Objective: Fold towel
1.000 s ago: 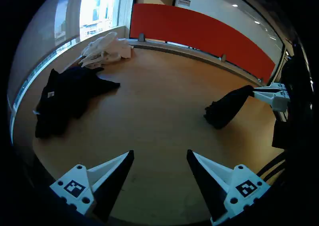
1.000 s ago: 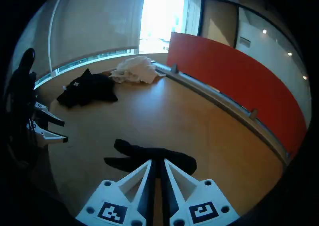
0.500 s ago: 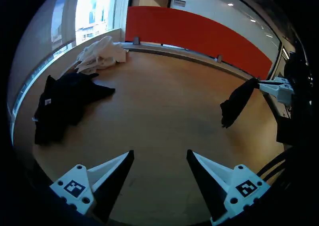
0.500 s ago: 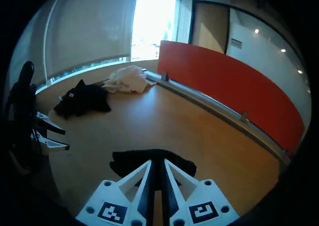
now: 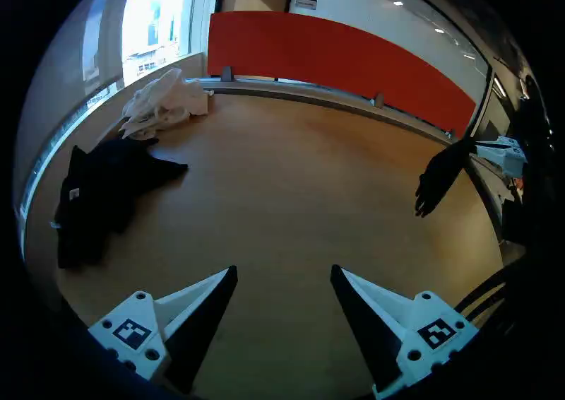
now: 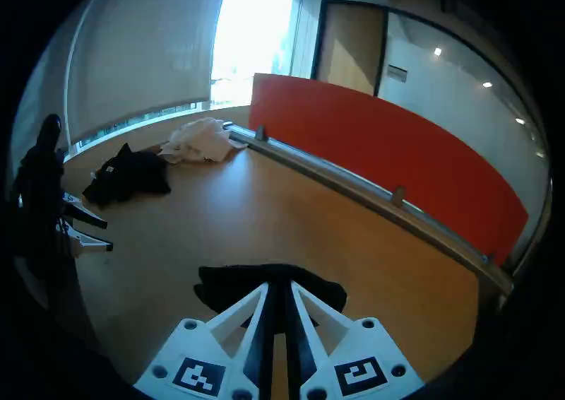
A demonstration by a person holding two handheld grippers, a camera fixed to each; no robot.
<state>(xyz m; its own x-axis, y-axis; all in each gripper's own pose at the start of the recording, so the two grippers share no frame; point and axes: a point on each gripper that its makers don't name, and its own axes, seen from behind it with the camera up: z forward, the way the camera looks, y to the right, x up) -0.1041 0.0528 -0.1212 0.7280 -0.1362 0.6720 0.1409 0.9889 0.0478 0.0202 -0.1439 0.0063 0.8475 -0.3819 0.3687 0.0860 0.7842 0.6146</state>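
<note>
Your right gripper is clamped on 1 edge of the black towel. The towel hangs bunched from the gripper's tips, and in the left gripper view it looks clear of the table. Your left gripper is spread wide with nothing between its fingers, well apart from the towel and off to the right gripper's left.

The step in hand seems to be getting a 2nd hold so the cloth can be spread. Bring the left gripper across and pinch the same edge near the right gripper's tips, at a corner if 1 turns up. Then draw the 2 grippers apart until that edge goes taut, and lay it flat. The cloth is limp and its corners can't be made out, so expect some searching.

The bare wood ahead of both grippers gives ample room. Ahead and to the left of the left gripper lie a black clothing pile and, beyond it, a white cloth heap, so keep the spread short of them. A red partition bounds the far side. The towel looks to hang near a table edge, so lay it inward.
</note>
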